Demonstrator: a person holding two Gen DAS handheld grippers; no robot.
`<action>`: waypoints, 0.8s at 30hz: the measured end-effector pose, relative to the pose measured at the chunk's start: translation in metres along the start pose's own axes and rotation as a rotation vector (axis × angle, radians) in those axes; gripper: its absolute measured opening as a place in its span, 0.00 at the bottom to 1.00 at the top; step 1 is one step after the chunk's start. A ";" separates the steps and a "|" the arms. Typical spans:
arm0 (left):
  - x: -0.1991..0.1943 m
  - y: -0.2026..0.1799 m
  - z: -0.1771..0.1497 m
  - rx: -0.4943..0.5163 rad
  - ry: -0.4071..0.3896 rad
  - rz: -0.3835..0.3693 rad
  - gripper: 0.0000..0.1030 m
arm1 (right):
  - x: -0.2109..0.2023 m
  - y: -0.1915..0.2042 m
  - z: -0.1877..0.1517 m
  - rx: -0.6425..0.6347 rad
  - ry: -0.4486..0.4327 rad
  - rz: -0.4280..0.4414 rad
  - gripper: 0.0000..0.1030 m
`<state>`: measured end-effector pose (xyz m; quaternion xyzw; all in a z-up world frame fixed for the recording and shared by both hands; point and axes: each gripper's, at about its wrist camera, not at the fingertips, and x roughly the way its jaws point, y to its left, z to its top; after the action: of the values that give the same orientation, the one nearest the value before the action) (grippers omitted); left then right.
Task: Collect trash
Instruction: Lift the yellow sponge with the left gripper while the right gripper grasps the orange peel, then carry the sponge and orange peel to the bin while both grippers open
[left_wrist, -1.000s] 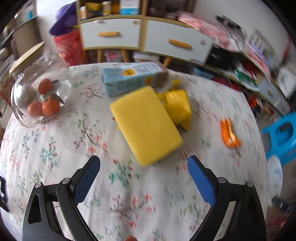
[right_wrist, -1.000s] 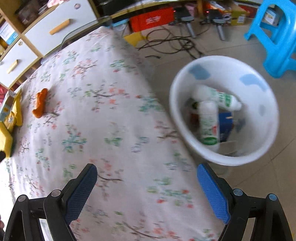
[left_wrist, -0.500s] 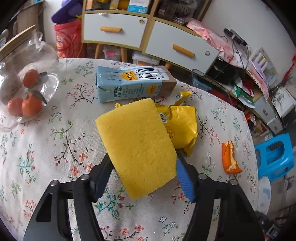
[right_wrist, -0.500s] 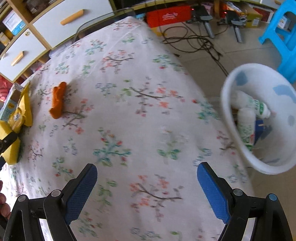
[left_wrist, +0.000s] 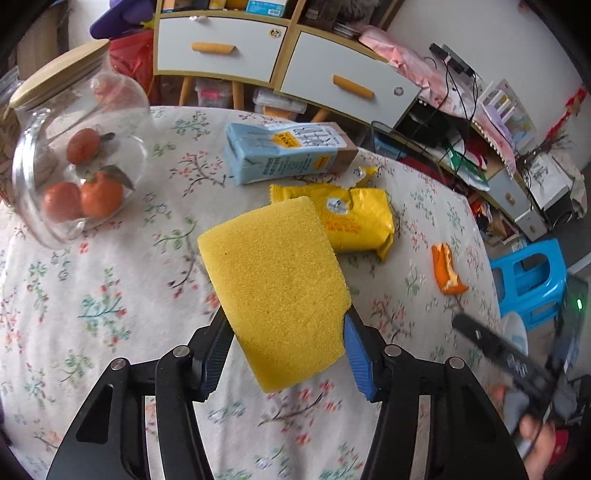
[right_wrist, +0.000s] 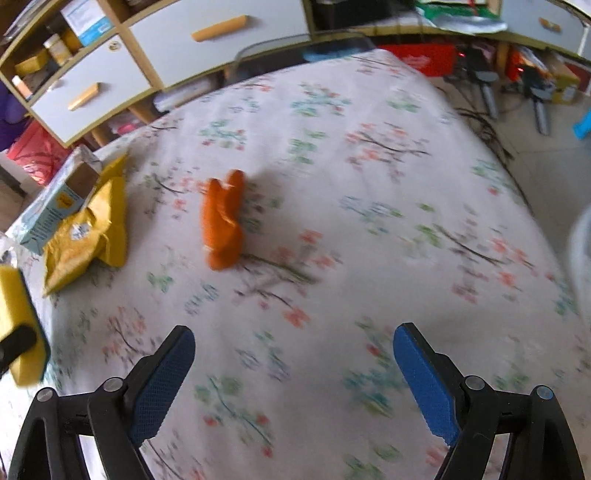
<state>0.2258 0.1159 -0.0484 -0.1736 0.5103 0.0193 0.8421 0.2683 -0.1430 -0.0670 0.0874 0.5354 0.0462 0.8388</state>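
My left gripper (left_wrist: 285, 325) is closing its jaws on a yellow sponge (left_wrist: 273, 280), whose near end is pinched and dented between the pads; the sponge tilts up off the floral tablecloth (left_wrist: 110, 295). Past it lie a yellow snack bag (left_wrist: 354, 218), a pale blue carton (left_wrist: 284, 153) on its side, and an orange peel (left_wrist: 445, 271) to the right. My right gripper (right_wrist: 293, 334) hangs open and empty over the cloth, with the orange peel (right_wrist: 221, 221) ahead and slightly left of it. The sponge (right_wrist: 14, 317) shows at that view's left edge.
A glass jar (left_wrist: 74, 166) holding tangerines lies at the table's left. A white bin (left_wrist: 515, 328) and a blue stool (left_wrist: 532, 280) stand on the floor off the right edge. Drawers (left_wrist: 221, 48) and cluttered shelves line the back wall.
The left jaws came in around the sponge and tipped it up off the cloth. The right gripper swept left, away from the white bin and over the table, bringing the orange peel close.
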 end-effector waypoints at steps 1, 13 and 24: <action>-0.002 0.001 -0.002 0.006 0.004 0.001 0.58 | 0.003 0.002 0.001 -0.004 -0.004 0.003 0.88; -0.021 0.009 -0.022 0.069 0.010 0.012 0.58 | 0.022 0.039 0.011 -0.171 -0.129 -0.027 0.60; -0.033 0.005 -0.039 0.089 0.002 0.020 0.58 | 0.012 0.036 0.011 -0.235 -0.175 0.012 0.19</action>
<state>0.1760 0.1136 -0.0376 -0.1310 0.5133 0.0048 0.8481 0.2835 -0.1067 -0.0659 -0.0044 0.4508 0.1057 0.8863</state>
